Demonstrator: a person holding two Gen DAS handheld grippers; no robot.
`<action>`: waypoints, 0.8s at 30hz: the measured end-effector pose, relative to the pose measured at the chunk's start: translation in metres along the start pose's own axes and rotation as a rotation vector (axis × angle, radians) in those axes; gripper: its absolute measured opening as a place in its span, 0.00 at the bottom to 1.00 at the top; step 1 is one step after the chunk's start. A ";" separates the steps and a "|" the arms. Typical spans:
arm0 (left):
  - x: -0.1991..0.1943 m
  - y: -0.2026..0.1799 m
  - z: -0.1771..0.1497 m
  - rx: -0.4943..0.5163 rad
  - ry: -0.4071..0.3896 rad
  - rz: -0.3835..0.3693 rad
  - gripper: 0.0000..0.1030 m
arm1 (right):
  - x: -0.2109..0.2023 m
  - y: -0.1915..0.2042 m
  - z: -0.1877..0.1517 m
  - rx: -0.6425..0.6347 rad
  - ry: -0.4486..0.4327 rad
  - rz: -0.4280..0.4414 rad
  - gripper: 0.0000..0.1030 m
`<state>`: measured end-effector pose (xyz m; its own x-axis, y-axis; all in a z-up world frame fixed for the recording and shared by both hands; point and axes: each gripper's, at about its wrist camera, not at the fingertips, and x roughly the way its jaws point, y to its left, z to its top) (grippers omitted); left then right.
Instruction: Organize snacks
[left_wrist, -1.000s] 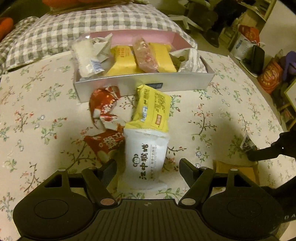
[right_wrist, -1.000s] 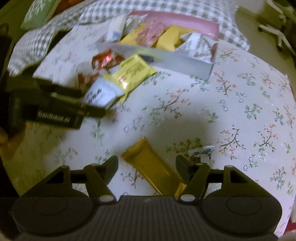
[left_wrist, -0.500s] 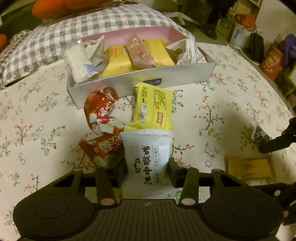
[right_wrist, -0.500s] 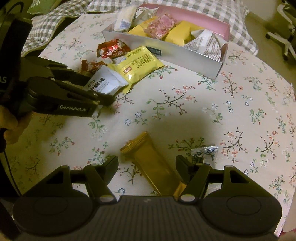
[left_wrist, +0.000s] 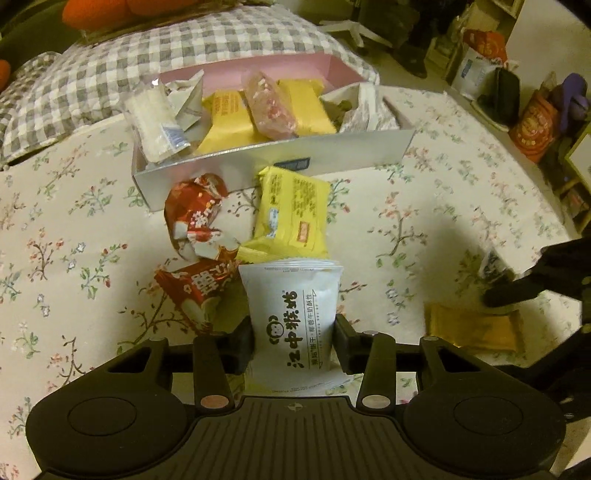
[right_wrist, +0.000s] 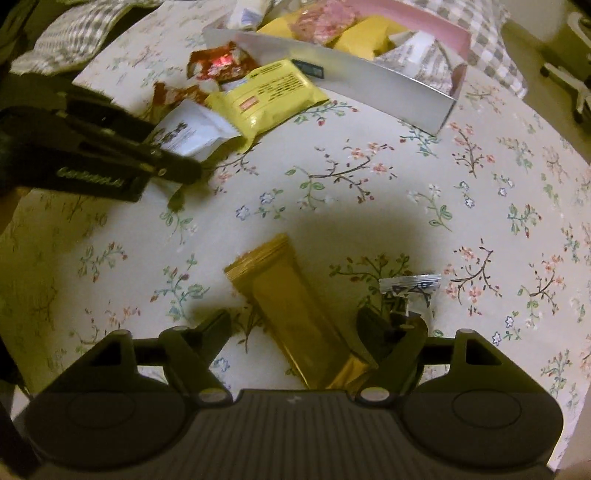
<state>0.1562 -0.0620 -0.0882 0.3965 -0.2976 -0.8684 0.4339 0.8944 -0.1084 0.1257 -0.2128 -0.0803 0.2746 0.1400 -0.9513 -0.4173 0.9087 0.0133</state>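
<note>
Setting: domestic living room or bedroom. Evidence: floral tablecloth (left_wrist: 424, 206) over table; grey gingham cushion (left_wrist: 110, 74) behind; orange plush item (left_wrist: 110, 11); shopping bags (left_wrist: 532, 125) on floor; swivel-chair base (right_wrist: 569, 81).

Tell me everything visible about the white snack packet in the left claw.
The white snack packet is a glossy pillow-style wrapper with crimped seals at both ends, black Chinese lettering and a small monkey-face logo. It lies lengthwise along the left claw, whose two fingers press its sides. Its far end lies by the yellow packet, and a red wrapper sits at its left. In the right wrist view the packet looks slightly raised over the floral cloth, though contact underneath cannot be told.
</note>
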 end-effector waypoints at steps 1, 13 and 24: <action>-0.002 0.000 0.001 -0.001 -0.006 -0.006 0.40 | -0.001 0.000 0.001 0.004 -0.004 0.003 0.60; -0.015 -0.003 0.002 -0.004 -0.034 -0.033 0.40 | -0.014 -0.002 0.013 0.094 -0.047 0.057 0.25; -0.020 -0.003 0.003 -0.008 -0.051 -0.019 0.40 | -0.025 -0.014 0.017 0.192 -0.106 0.030 0.25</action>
<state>0.1498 -0.0602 -0.0691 0.4292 -0.3307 -0.8405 0.4348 0.8913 -0.1286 0.1391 -0.2229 -0.0514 0.3579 0.1998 -0.9121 -0.2569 0.9602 0.1095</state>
